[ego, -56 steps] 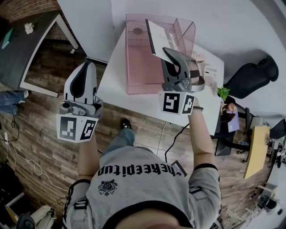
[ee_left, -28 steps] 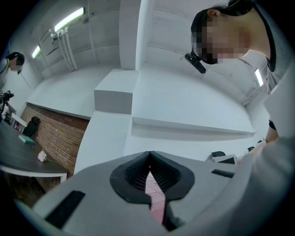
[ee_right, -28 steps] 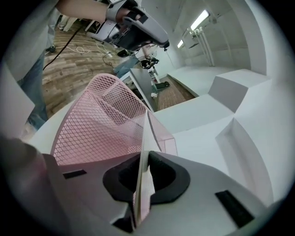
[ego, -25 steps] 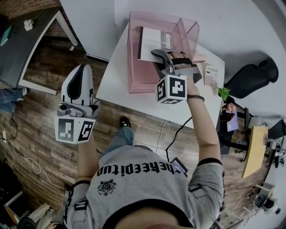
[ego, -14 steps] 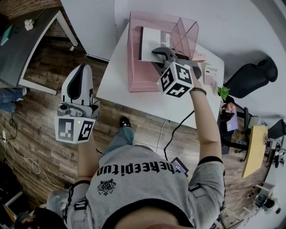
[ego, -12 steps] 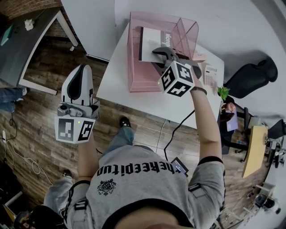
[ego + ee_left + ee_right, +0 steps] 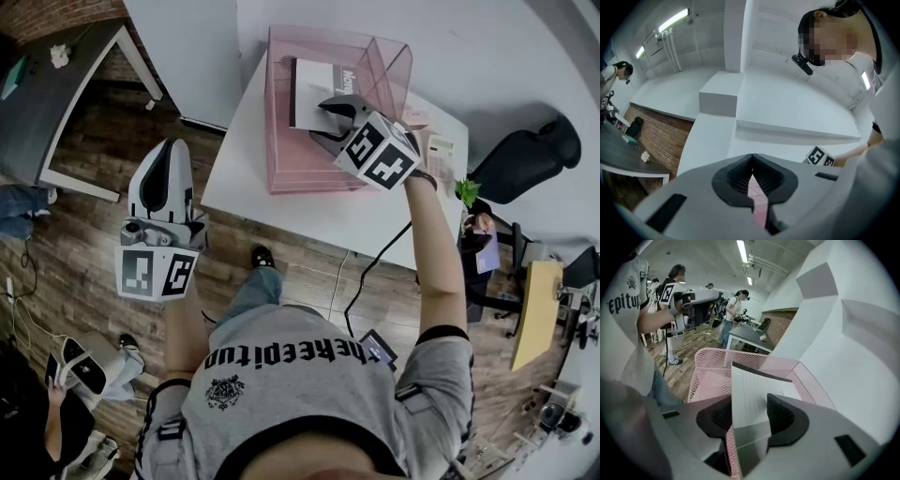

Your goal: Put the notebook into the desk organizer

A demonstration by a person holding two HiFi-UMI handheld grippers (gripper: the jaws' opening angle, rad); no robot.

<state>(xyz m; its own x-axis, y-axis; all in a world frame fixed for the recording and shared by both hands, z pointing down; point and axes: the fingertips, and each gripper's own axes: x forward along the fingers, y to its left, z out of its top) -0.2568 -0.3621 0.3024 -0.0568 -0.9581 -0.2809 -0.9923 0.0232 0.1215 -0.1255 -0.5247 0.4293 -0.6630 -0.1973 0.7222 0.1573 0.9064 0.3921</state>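
Observation:
The white notebook with a dark spine stands on edge inside the pink mesh desk organizer, leaning against its divider. My right gripper points down into the organizer. Its jaws have just been opening and now stand apart, one on each side of the notebook without pressing on it. In the right gripper view the organizer's mesh wall rises behind the page. My left gripper hangs over the floor, left of the table, shut and empty.
The organizer sits at the back of a white table. A small calculator lies at its right end, with a potted plant and a black chair beyond. A dark desk stands far left. A person crouches at lower left.
The right gripper has rolled about its own line and its jaws have parted off the notebook, which now rests in the organizer. The left gripper kept still. A person has come in at lower left.

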